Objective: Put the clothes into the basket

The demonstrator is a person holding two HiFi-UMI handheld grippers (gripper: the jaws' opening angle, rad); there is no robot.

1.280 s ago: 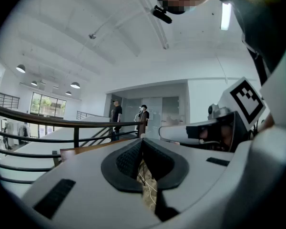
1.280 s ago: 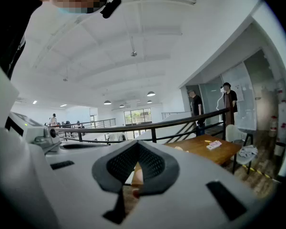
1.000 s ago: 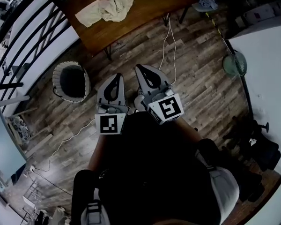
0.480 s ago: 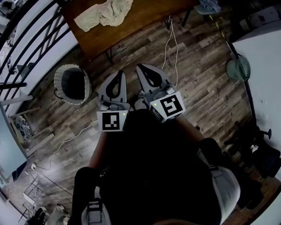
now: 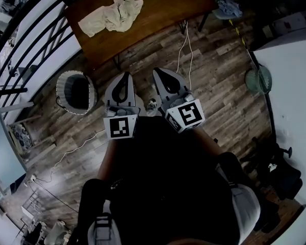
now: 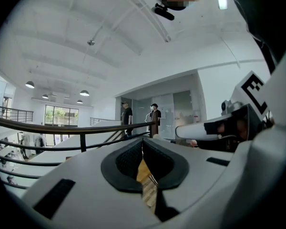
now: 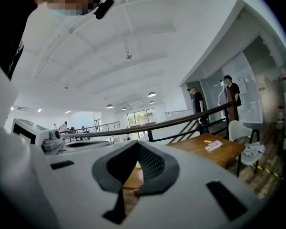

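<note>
**Left gripper view and right gripper view: both pairs of jaws together, nothing in them**

Left gripper view shows the left gripper (image 6: 143, 140) with its dark pads meeting at the tips. The slot behind them holds no cloth, and only wood shows through it. In the right gripper view the right gripper (image 7: 135, 142) is the same, tips touching with nothing between them.

From the head view, the two grippers sit side by side in front of the person's body, close but apart, both pointing toward 12 o'clock over the plank floor (image 5: 219, 91).

The clothes (image 5: 112, 15), a crumpled cream heap, lie on the wooden table (image 5: 158, 9) at about 11 o'clock from the grippers and well apart from them. The basket (image 5: 66, 79) stands on the floor at 9 o'clock of the left gripper, near the table's corner, and its dark inside shows no cloth.

A white cable (image 5: 186, 47) runs along the floor at 12 o'clock of the right gripper. A dark railing (image 5: 20, 40) crosses at 10 o'clock beyond the basket, and a fan (image 5: 257, 79) stands at 3 o'clock. In the left gripper view, two people (image 6: 127, 118) stand far off past the railing.
</note>
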